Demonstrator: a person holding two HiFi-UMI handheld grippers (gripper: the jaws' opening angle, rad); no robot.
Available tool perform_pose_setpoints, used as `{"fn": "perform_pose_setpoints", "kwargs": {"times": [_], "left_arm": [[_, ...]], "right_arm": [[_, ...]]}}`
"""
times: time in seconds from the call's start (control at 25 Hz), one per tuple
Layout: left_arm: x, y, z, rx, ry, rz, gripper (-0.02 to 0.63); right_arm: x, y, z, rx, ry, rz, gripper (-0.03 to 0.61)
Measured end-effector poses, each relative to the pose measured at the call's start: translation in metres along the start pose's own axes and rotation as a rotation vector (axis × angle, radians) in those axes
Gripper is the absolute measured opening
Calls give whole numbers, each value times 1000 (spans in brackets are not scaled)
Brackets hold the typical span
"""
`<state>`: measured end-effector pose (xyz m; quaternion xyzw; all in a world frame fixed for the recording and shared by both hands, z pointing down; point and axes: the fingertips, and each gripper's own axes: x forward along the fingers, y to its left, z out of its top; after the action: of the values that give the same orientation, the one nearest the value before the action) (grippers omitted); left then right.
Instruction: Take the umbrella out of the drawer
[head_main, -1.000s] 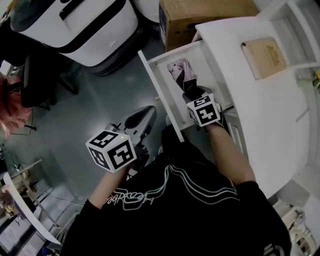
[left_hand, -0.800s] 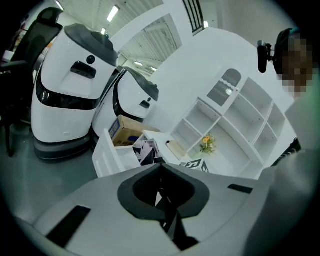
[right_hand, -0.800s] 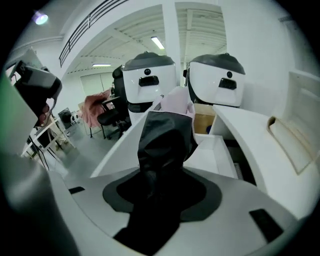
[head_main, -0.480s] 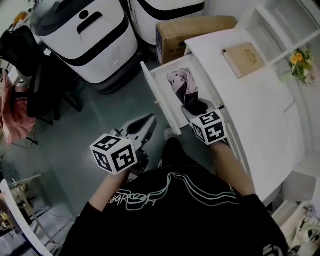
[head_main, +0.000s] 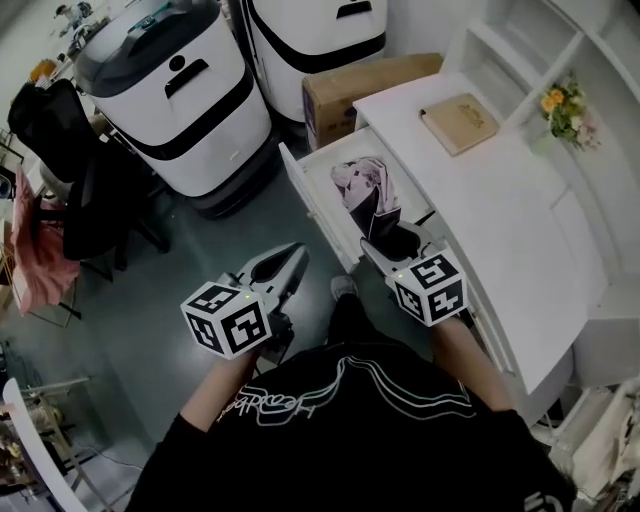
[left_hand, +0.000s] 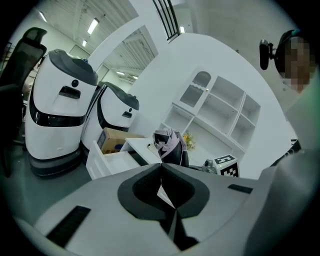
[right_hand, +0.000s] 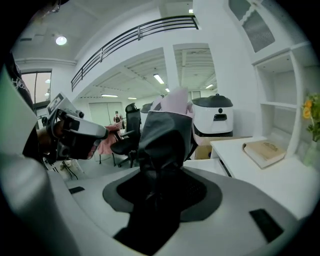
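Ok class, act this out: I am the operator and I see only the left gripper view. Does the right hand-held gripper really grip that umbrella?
Observer: Yes. The right gripper view shows the right hand-held gripper with its jaws closed on the umbrella's dark end.
Operator: What is under it?
Observer: In the head view it hangs over the open drawer.
Operator: And where is my own gripper?
Observer: The left hand-held gripper is over the grey floor, apart from the drawer front.
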<state>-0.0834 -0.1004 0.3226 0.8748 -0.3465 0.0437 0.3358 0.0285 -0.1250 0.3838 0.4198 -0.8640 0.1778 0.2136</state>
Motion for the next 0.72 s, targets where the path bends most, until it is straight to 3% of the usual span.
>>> {"fn": "perform_pose_setpoints", "kwargs": {"times": [0.24,0.72], "left_arm": [[-9,-16,-14,5,10,-21,20],[-5,-24,-21,11,25,-43,20]], "right_arm": [[-25,22,-10,43,-50,16,207],[-37,24,-22,78,-65,10,207]]}}
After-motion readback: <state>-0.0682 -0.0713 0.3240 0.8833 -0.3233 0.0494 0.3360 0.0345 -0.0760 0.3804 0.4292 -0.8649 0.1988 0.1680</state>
